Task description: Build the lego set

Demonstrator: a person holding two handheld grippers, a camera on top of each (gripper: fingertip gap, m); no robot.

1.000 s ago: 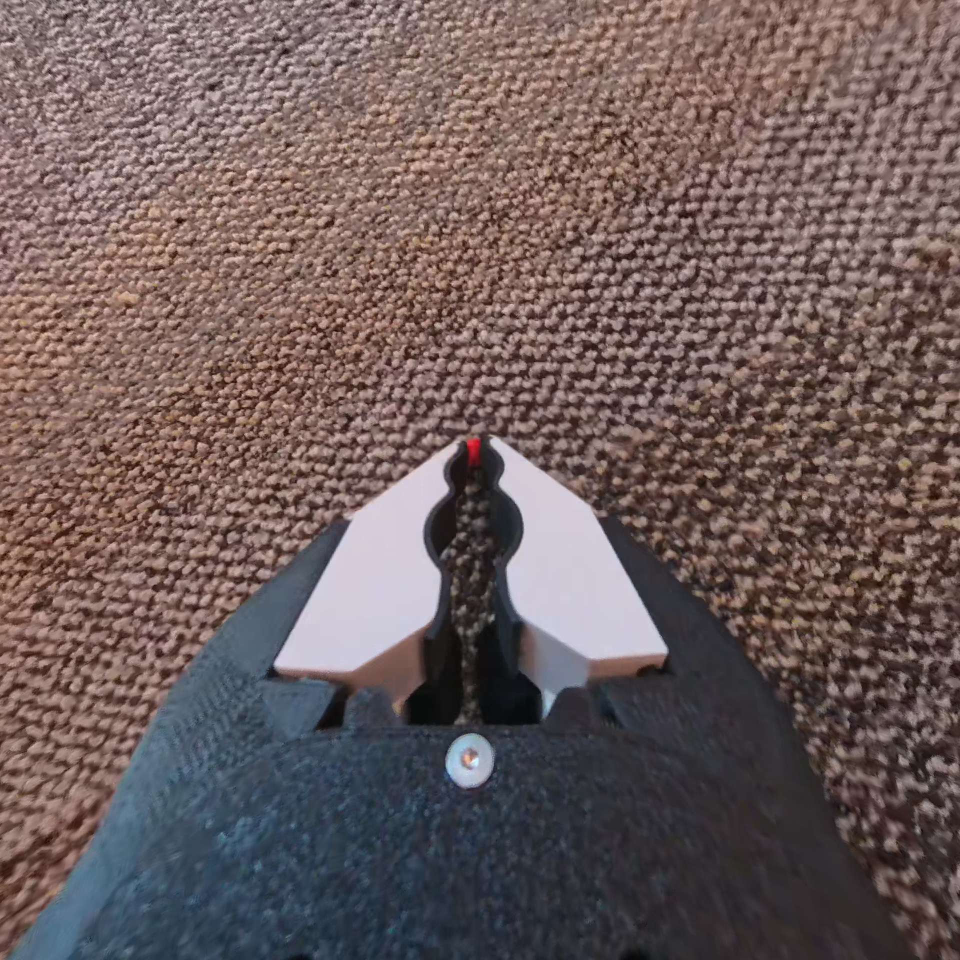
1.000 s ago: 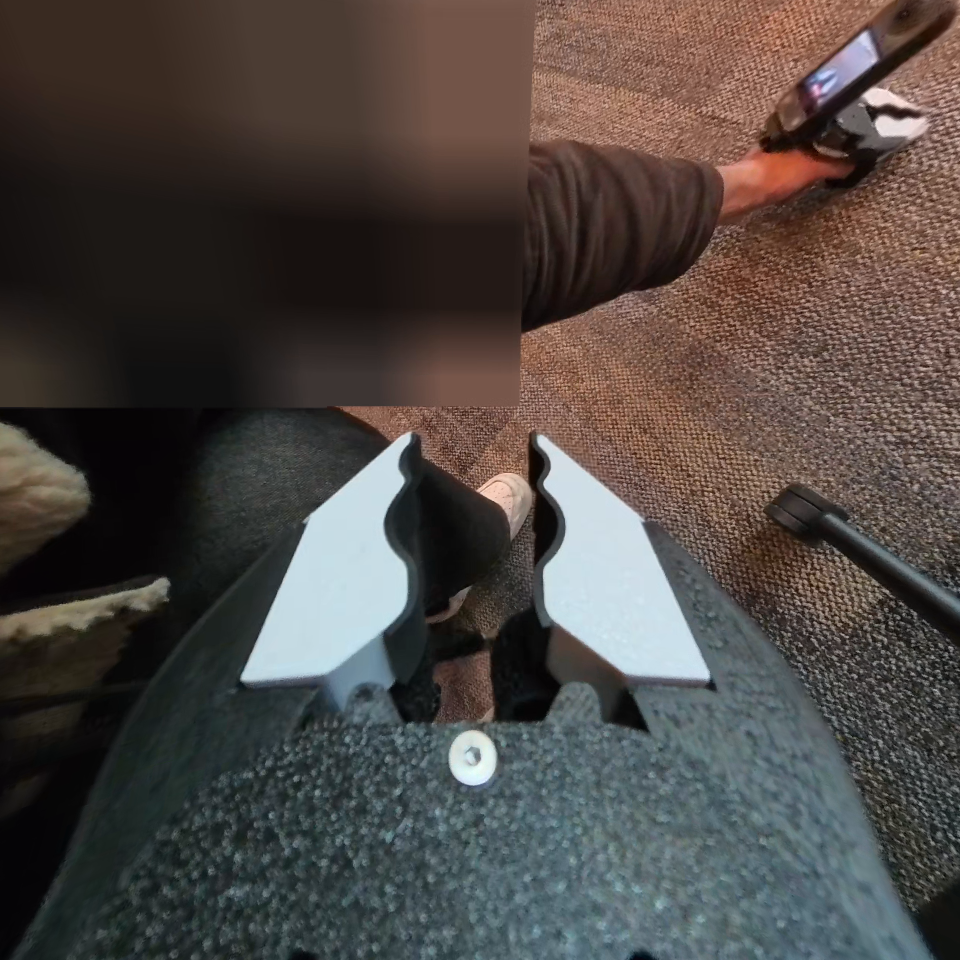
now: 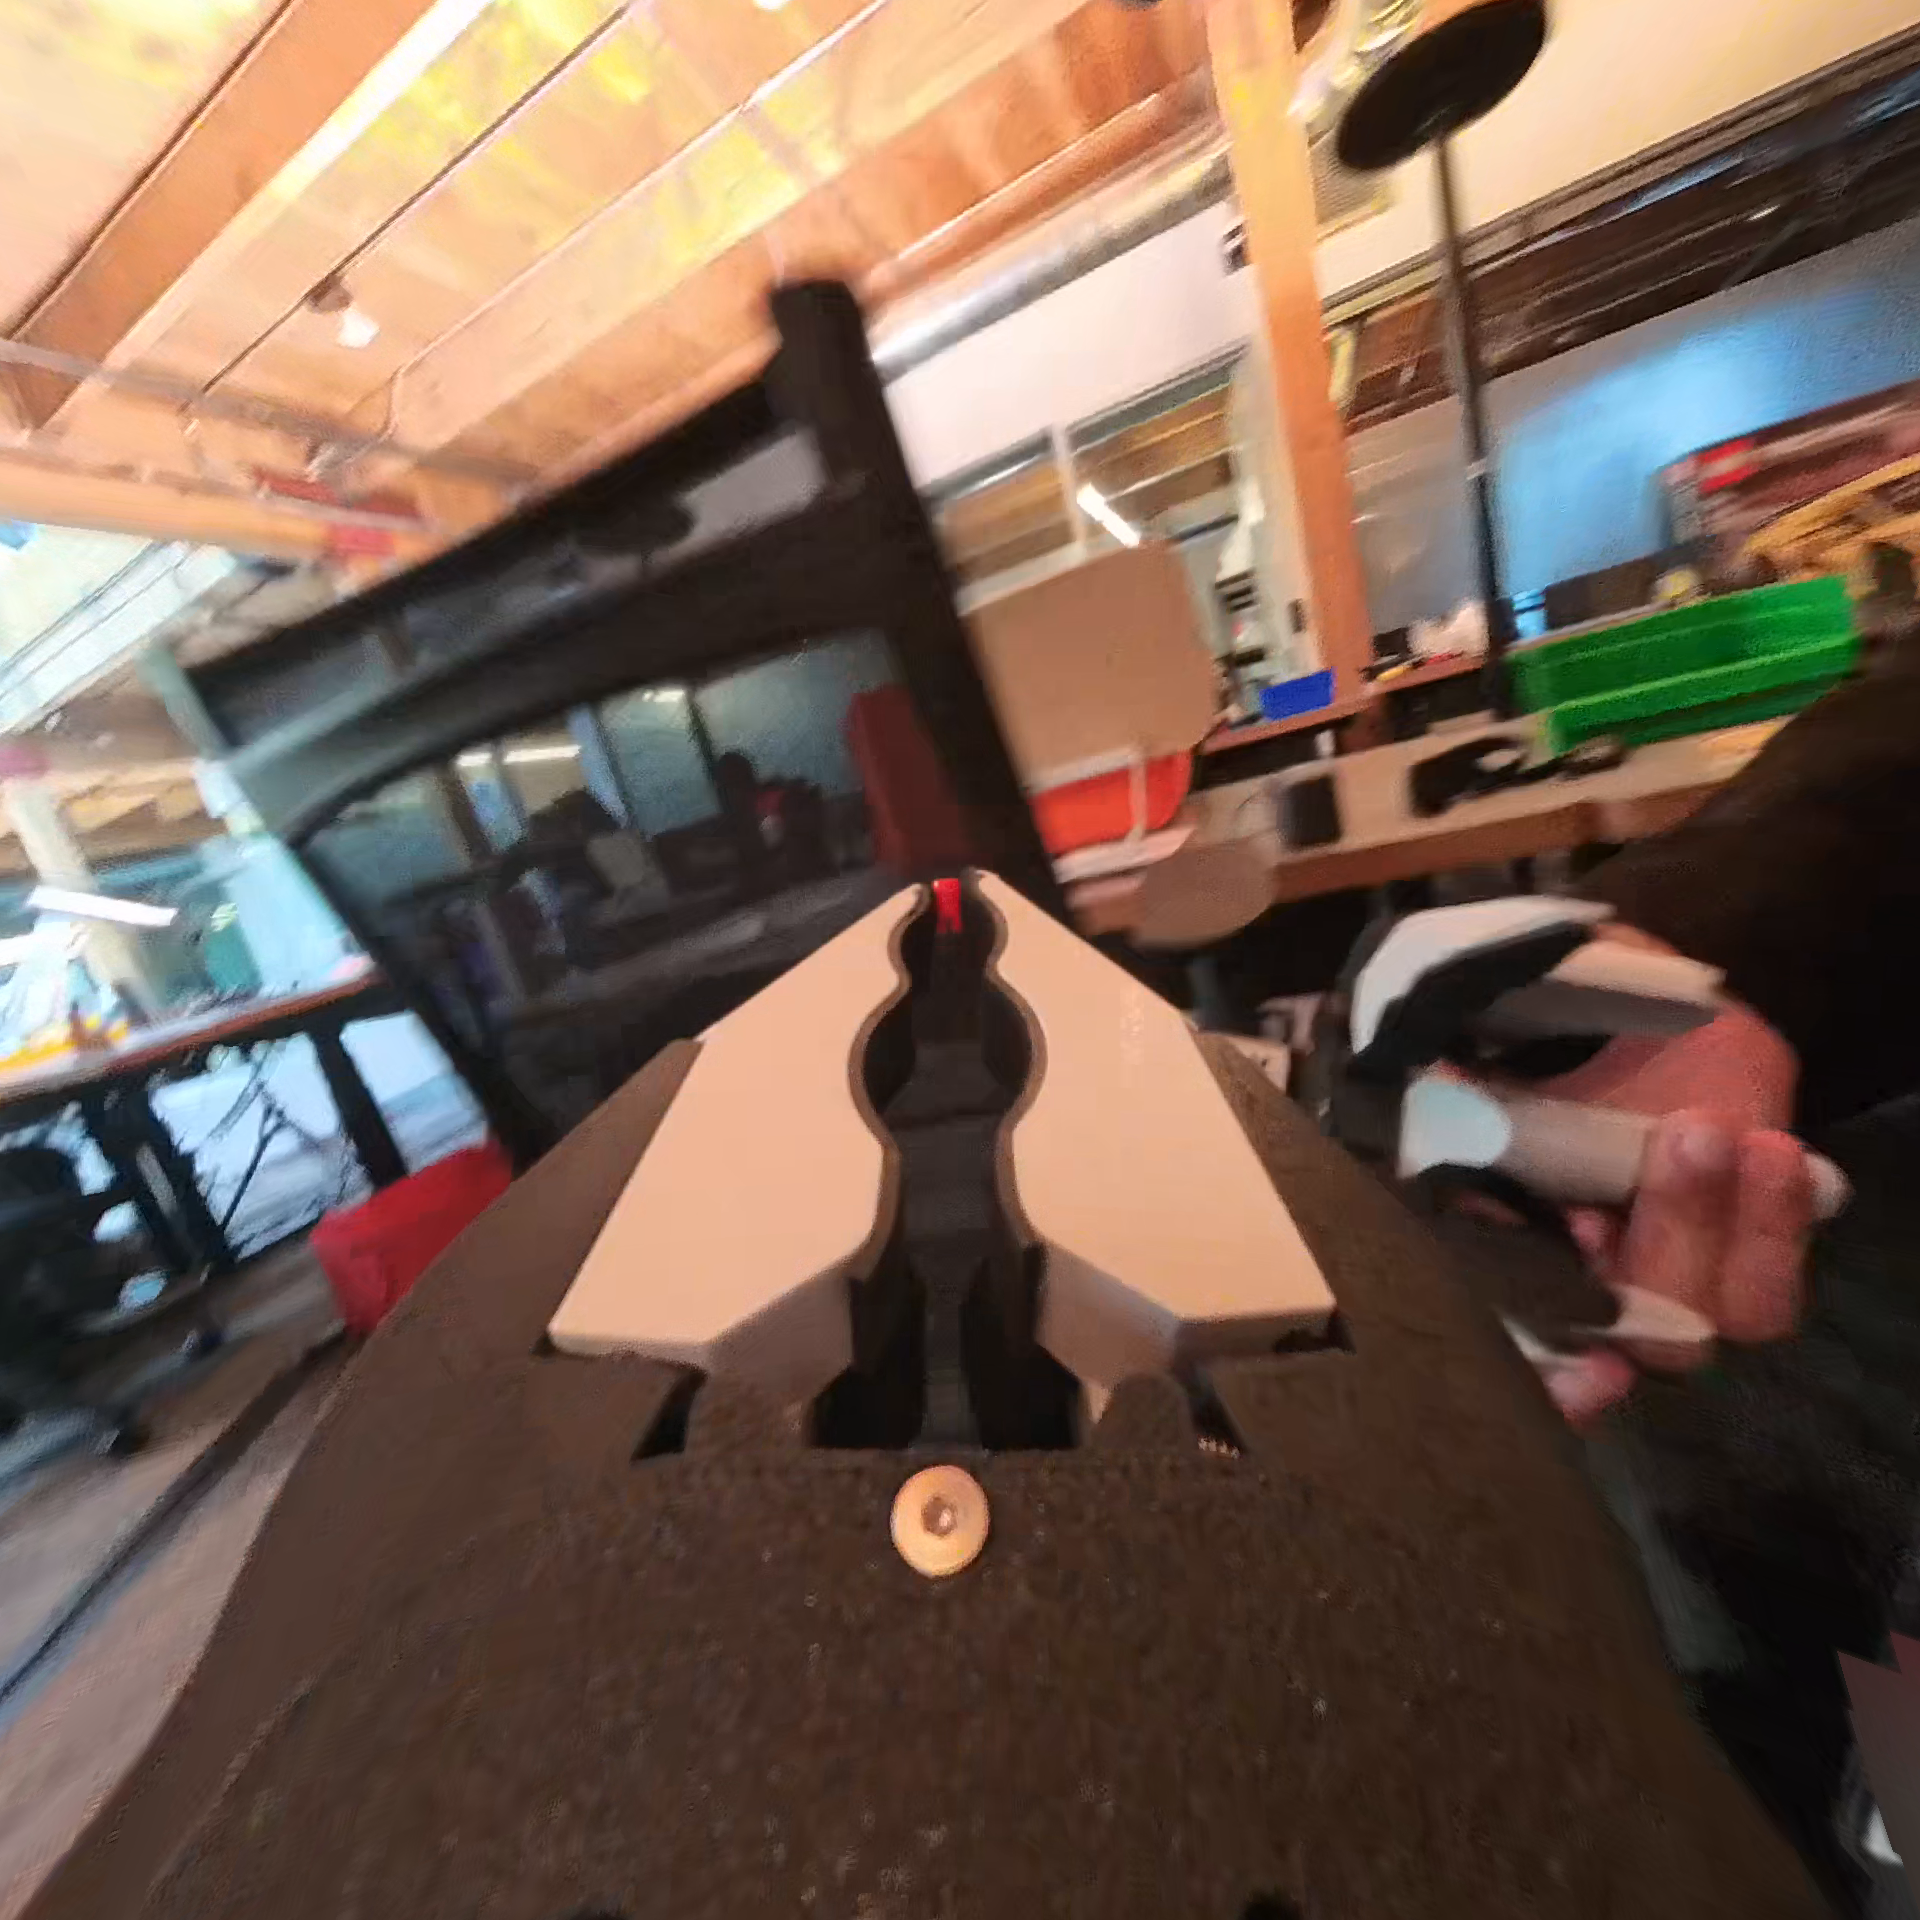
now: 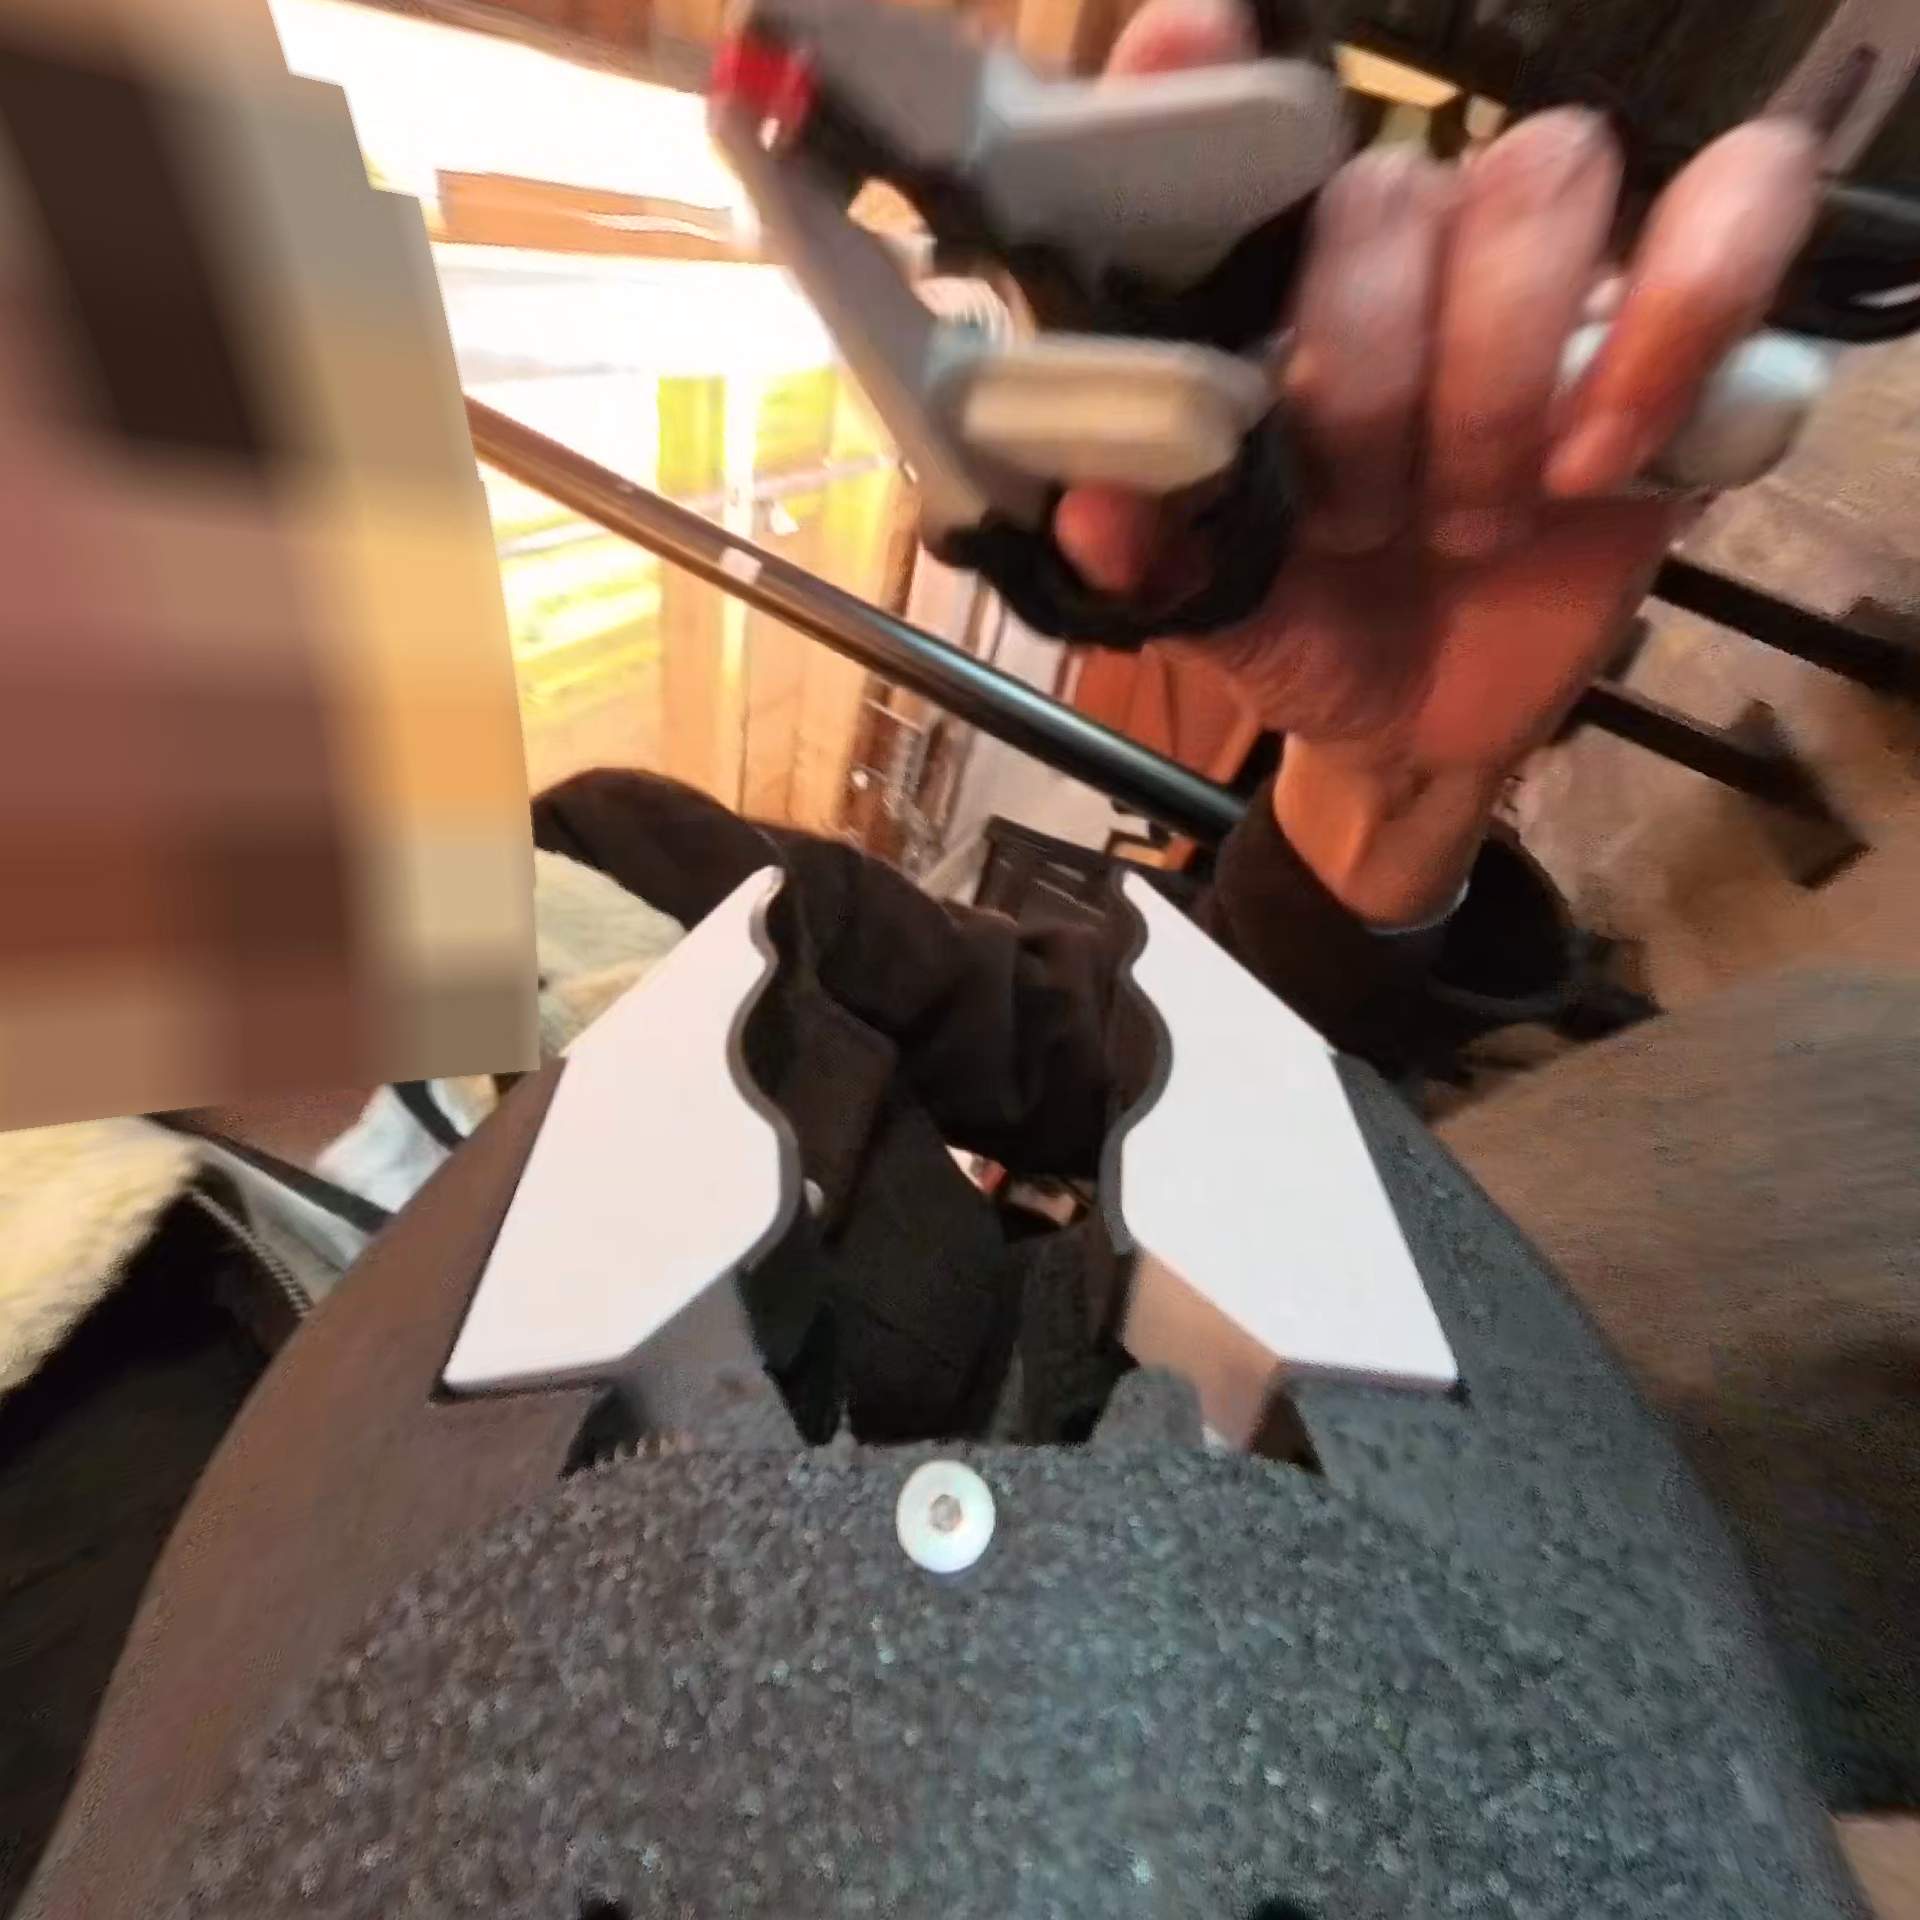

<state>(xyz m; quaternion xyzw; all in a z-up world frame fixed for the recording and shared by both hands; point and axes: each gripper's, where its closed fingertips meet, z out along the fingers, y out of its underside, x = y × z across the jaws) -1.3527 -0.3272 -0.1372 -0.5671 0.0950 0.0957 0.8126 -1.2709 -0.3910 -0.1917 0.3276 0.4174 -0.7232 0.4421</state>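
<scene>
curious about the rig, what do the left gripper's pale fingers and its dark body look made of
Left gripper fingers: probably plastic, matte off-white, with flat faces and crisp edges. Dark body: likely a rougher printed or coated plastic, judging by its grainy, speckled surface.

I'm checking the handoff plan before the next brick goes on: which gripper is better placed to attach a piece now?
Probably the left gripper: its jaws are shut on a small red piece, so it has something to place. The right gripper is open and empty. No model shows in either view, so both must first swing back down.
</scene>
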